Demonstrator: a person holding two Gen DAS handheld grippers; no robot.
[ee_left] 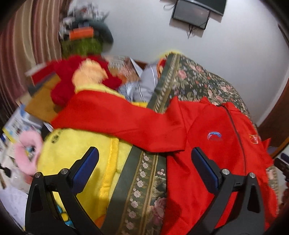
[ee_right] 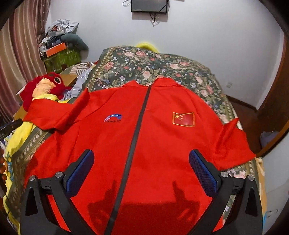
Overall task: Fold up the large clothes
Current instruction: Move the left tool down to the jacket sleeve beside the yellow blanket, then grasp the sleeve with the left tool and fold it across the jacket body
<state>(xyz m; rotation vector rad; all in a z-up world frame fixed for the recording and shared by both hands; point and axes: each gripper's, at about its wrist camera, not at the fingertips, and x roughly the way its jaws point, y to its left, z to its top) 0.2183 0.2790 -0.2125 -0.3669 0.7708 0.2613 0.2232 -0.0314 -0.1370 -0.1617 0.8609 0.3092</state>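
Note:
A red zip jacket [ee_right: 144, 137] lies face up and spread flat on the floral bedspread [ee_right: 153, 65], collar toward the wall. A dark zip runs down its middle, a blue logo on one chest and a flag patch [ee_right: 183, 119] on the other. Its one sleeve [ee_left: 112, 117] stretches left over a yellow blanket; the other sleeve [ee_right: 233, 144] lies toward the bed's right edge. My right gripper [ee_right: 141, 160] hovers open above the jacket's lower front. My left gripper [ee_left: 144, 159] is open over the bedspread border beside the jacket's [ee_left: 213, 159] side, holding nothing.
A yellow plush blanket [ee_left: 75, 157] and a red plush toy [ee_right: 45, 86] lie at the bed's left. Boxes and bags [ee_right: 59, 47] are piled in the far left corner by a striped curtain [ee_right: 16, 54]. A screen [ee_right: 149, 6] hangs on the white wall. Papers litter the floor at left [ee_left: 16, 124].

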